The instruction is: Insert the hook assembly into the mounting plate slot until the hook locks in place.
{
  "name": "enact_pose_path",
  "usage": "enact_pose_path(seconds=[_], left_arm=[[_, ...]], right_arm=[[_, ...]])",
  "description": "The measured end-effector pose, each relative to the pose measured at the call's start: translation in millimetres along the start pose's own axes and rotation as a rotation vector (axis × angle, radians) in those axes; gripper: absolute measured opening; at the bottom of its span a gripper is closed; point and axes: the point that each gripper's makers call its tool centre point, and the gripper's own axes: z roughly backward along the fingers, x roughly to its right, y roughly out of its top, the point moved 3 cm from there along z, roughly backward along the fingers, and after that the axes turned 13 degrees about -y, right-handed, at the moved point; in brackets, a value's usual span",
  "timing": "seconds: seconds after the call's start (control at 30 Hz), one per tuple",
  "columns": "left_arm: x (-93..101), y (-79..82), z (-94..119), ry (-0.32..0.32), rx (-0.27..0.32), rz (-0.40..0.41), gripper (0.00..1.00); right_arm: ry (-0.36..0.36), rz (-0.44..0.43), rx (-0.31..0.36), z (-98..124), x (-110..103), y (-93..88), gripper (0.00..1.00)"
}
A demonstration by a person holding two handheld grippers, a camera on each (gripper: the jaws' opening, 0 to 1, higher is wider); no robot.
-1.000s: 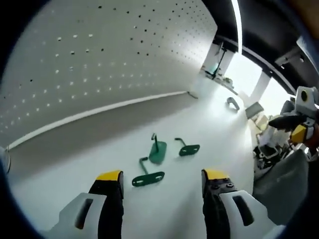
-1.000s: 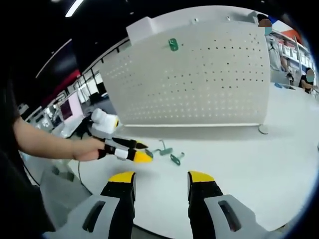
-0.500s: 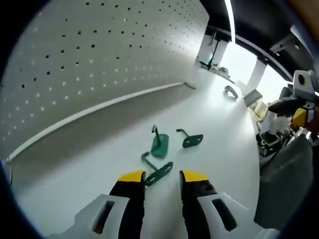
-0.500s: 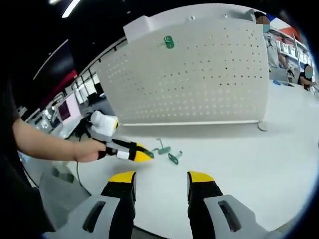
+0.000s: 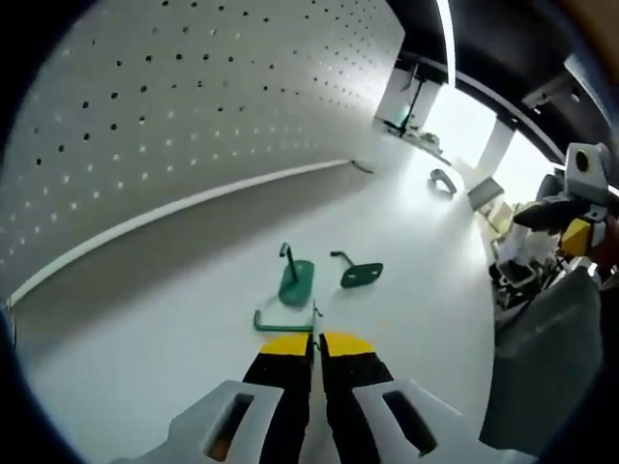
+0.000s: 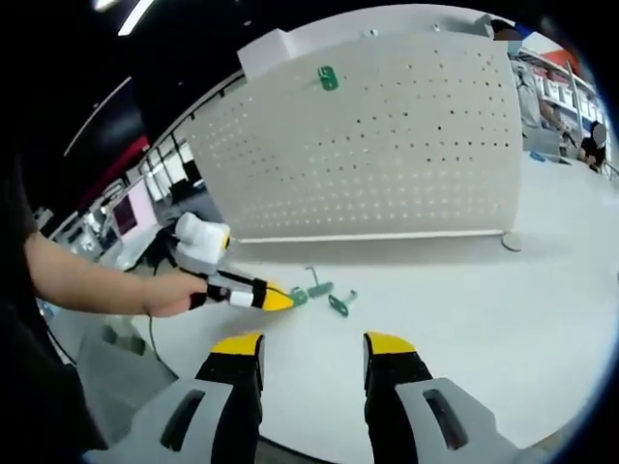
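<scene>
Yellow-tipped left gripper (image 5: 314, 340) fingers (image 5: 286, 345) pinching green bent-wire hook (image 5: 283, 324)

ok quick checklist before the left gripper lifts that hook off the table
1. Left gripper closed on the nearest green hook: ok; jaws together at the hook's plate.
2. Grip is firm: cannot tell; the contact is hidden between the tips.
3. Other two green hooks clear of the grip: ok; they lie apart, further up the white table.
4. Right gripper free: ok; jaws open, holding nothing.
5. Pegboard in sight: ok; upright, one green hook already mounted near its top.
6. Target hole chosen: cannot tell.
</scene>
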Motion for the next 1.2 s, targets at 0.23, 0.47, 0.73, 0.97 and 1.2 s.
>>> enact_pose_path(seconds=[0.23, 0.47, 0.73, 0.97, 1.2], left_arm=[[9.3, 5.4, 13, -0.001, 0.027, 0.019, 0.03], [29.0, 14.2, 32, 0.006, 0.032, 0.003, 0.02], [59.7, 26.6, 56, 0.038, 0.052, -0.054, 0.02], [85.3, 34.3, 74, 0.054, 0.068, -0.092, 0.02], [104.4, 37.0, 90, 0.076, 0.084, -0.126, 0.02]], right_arm=[[0.015, 0.009, 0.004, -3, -5, 1.1, 0.4], [0.031, 0.025, 0.02, -4, -13, 8.2, 0.4], [0.055, 0.028, 0.046, -3, -24, 18.4, 0.39], [0.089, 0.036, 0.067, -1, -39, 24.3, 0.38], [0.13, 0.033, 0.076, 1, -57, 28.4, 0.37]])
